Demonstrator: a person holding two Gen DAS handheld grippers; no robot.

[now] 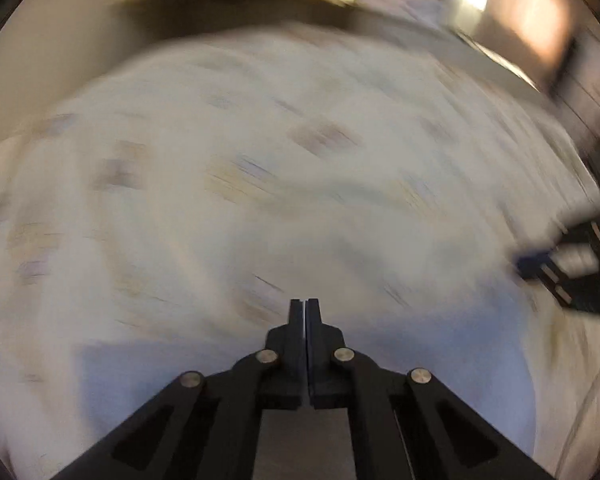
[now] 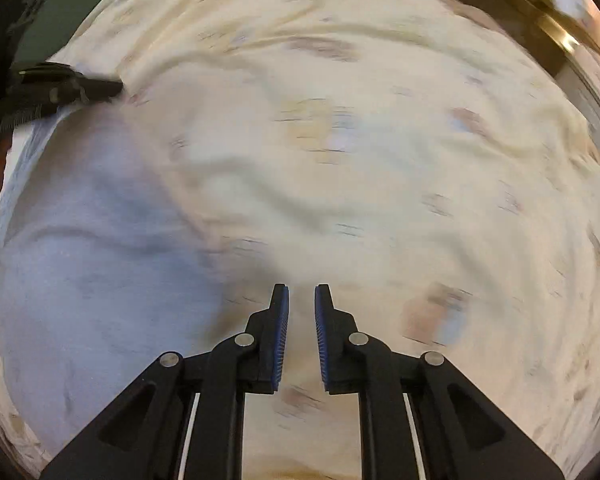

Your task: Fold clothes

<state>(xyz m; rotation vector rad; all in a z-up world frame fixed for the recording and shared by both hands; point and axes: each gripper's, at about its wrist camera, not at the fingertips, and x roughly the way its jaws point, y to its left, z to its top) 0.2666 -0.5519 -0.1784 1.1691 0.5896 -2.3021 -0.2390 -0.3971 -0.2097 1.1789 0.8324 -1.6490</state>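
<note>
1. Both views motion-blurred; fine detail not readable.
2. Left gripper [image 1: 305, 300]: jaws pressed together, nothing visible between them. Angled down over the pale blue garment [image 1: 260, 360].
3. Right gripper [image 2: 302, 286]: jaws slightly spread, a narrow gap, no cloth between the pads. Pointing down at the bedspread just beside the garment's edge.
4. Pale blue garment [image 2: 100, 260] lying on a cream patterned bedspread [image 2: 420, 160]. Spread fairly flat in a broad patch, soft wrinkles across it. Garment type not readable through the blur.
5. Left gripper also visible in the right view [image 2: 118, 87], tips at the garment's far edge; contact or not, cannot tell.
6. Right gripper visible at the right edge of the left view [image 1: 520, 266], low near the cloth.
7. Progress, judged: early or between folds. No neat folded stack in view, nothing held by either gripper.
8. Left to do, likely: take hold of an edge or corners, bring across, flatten, repeat.
9. Risk: pinching the bedspread along with the garment, given similar pale tones and wrinkles.
</note>
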